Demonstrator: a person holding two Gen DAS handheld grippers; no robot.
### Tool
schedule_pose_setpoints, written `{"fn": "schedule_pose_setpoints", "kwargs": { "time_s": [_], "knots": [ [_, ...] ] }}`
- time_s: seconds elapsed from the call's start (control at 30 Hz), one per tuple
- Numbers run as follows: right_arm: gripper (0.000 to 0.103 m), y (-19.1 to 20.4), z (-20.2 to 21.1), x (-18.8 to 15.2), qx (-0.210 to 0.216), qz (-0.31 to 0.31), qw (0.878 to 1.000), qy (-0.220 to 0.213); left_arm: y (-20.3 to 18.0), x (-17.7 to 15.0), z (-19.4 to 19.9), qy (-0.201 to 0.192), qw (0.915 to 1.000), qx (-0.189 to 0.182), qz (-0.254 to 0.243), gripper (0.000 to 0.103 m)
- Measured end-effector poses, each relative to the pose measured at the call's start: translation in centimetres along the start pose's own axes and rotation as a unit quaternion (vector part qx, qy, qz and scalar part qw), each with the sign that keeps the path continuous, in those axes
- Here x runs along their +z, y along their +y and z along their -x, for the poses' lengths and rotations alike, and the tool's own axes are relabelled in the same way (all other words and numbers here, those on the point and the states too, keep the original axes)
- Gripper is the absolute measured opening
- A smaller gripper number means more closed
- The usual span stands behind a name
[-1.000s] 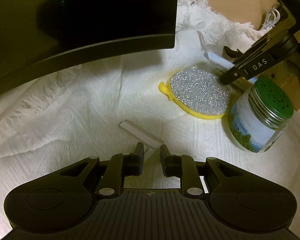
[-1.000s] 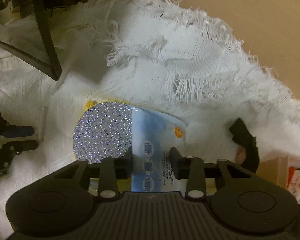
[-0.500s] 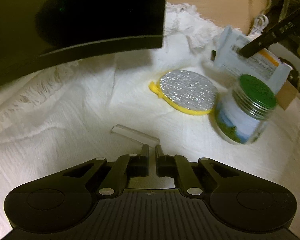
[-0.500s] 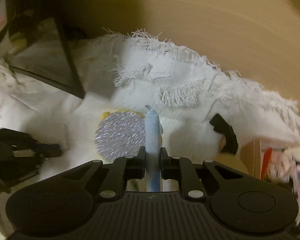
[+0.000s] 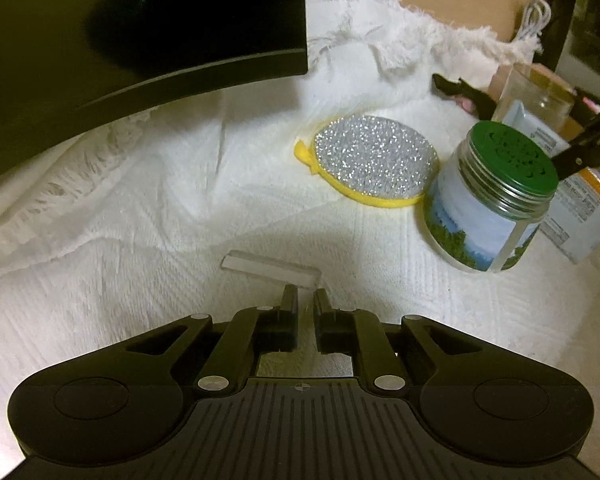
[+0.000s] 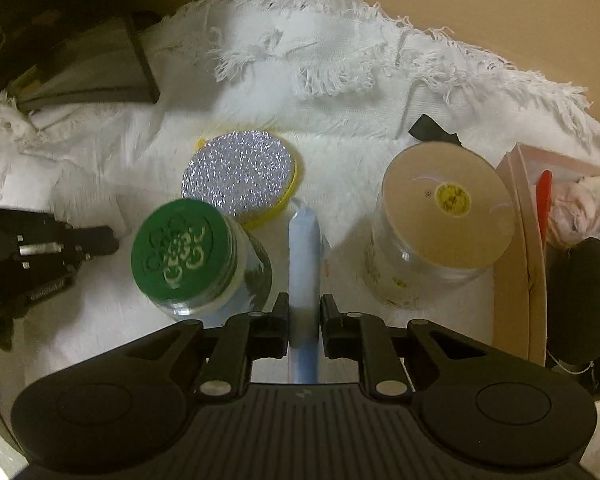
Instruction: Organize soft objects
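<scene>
My right gripper is shut on a flat blue-and-white packet, seen edge-on and held up between a green-lidded jar and a tan-lidded glass jar. In the left wrist view the packet hangs behind the green-lidded jar. A round silver-glitter sponge with a yellow rim lies on the white fringed towel. The jaws of my left gripper are opening but stand only a narrow gap apart, with the right end of a clear plastic strip between the tips.
A black curved monitor overhangs the back left. A pink box holding soft items stands at the right edge, with a black strap behind the glass jar. White cables lie at the far right.
My right gripper closed on the packet, lifted it off the sponge and carried it right, past the green-lidded jar. My left gripper closed at the end of the clear strip.
</scene>
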State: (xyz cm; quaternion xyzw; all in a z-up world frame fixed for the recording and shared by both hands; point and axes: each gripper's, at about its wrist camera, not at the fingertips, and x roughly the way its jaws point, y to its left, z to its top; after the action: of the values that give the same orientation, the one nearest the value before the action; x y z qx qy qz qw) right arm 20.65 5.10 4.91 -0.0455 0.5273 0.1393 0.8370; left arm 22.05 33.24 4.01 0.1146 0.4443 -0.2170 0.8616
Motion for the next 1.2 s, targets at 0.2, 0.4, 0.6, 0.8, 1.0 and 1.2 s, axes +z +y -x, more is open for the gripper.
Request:
{"fn": "schedule_pose_setpoints", "kwargs": {
  "time_s": [0.2, 0.4, 0.6, 0.8, 1.0, 1.2],
  "knots": [
    [0.016, 0.9, -0.6, -0.7, -0.009, 0.032, 0.999, -0.005, 0.5, 0.2, -0.3, -0.006, 0.9997, -0.016, 0.018, 0.011],
    [0.014, 0.9, 0.5, -0.4, -0.013, 0.031, 0.999, -0.017, -0.2, -0.6, -0.1, -0.035, 0.9991, -0.008, 0.021, 0.007],
    [0.014, -0.1, 5.4, 1.0, 0.013, 0.021, 0.998, -0.066, -0.4, 0.4, 2.3, -0.06, 0.9979, -0.007, 0.023, 0.006],
    [0.014, -2.6, 11.9, 2.5, 0.015, 0.011, 0.991, -0.135, -1.0, 2.8, 6.1, -0.109, 0.9938, 0.003, 0.023, 0.006],
    [0.014, -7.2, 17.2, 2.4, -0.037, -0.003, 0.982, -0.186, -2.6, 6.5, 10.3, -0.162, 0.9862, -0.016, 0.029, 0.006],
    [0.014, -12.8, 19.5, 0.3, -0.09, -0.028, 0.976, -0.198, -7.2, 11.3, 12.8, -0.208, 0.9748, -0.077, 0.025, 0.006]
  ]
}}
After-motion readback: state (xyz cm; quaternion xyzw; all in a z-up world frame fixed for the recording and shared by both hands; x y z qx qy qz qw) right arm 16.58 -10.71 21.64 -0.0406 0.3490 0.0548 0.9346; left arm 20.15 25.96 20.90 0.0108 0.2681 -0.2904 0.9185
